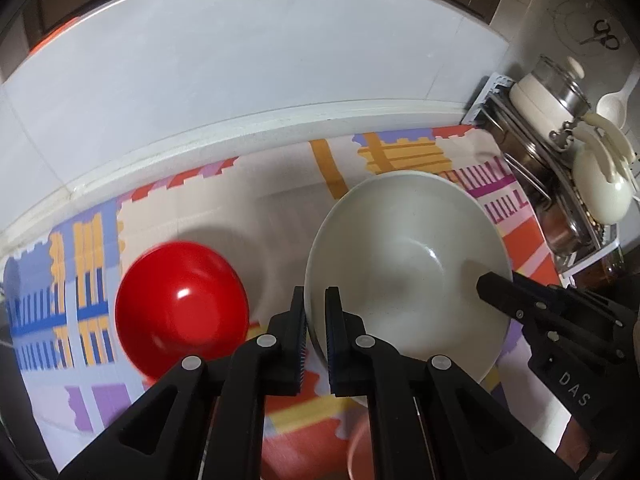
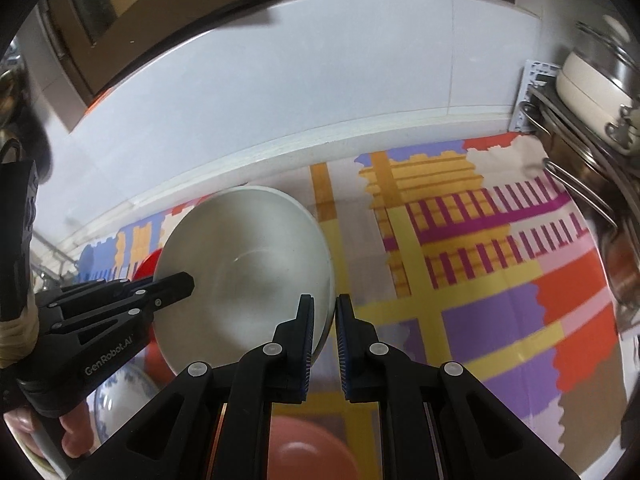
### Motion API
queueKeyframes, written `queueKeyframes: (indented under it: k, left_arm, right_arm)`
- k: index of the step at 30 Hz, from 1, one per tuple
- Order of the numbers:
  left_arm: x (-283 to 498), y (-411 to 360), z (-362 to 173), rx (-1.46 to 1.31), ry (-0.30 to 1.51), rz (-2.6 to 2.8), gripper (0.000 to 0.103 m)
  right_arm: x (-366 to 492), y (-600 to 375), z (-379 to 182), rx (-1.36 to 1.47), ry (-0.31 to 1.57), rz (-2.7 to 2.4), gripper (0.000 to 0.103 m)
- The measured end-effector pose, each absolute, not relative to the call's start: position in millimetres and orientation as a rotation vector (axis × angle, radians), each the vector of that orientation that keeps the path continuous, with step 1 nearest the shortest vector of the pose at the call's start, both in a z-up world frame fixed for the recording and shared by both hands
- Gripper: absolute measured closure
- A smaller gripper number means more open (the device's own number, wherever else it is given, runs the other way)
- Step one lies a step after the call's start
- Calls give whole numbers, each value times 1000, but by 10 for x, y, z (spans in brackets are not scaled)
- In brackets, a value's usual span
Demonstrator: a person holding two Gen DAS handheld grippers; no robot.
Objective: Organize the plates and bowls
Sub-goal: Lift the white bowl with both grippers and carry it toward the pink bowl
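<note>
A large white bowl [image 1: 408,272] hangs tilted above the patterned mat, held by both grippers at opposite rims. My left gripper [image 1: 316,300] is shut on its near-left rim, which runs between the blue pads. My right gripper [image 2: 324,304] is shut on the bowl's [image 2: 244,272] right rim. Each wrist view also shows the other gripper on the far rim: the right gripper [image 1: 490,288] and the left gripper [image 2: 180,284]. A red bowl [image 1: 180,308] sits on the mat left of the white one; only a sliver of the red bowl [image 2: 146,268] shows behind it in the right wrist view.
A colourful mat [image 2: 500,320] covers the counter up to a white tiled wall [image 1: 240,60]. A dish rack [image 1: 532,168] with pots and lids stands at the right. Below the grippers lie an orange bowl [image 2: 308,452] and a blue-patterned bowl [image 2: 120,396]. A hand [image 2: 72,436] holds the left gripper.
</note>
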State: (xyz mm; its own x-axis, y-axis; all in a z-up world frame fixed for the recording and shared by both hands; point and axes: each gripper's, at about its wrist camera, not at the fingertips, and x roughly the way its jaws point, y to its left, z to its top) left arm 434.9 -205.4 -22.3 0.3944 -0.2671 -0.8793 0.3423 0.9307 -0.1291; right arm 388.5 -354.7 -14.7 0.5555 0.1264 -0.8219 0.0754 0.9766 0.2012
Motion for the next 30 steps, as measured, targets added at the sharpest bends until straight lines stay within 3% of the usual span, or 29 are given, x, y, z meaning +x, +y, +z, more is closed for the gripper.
queueKeyframes:
  k: [14,30]
  left_arm:
    - [3600,-1975,-223,35,1086,-402,94]
    - [3206,-1984,-553,52,1184,-401,89]
  right_arm:
    - [3091,-3529,-116,183,963,34,90]
    - [2692,-3500,-460,170,1078,49,90]
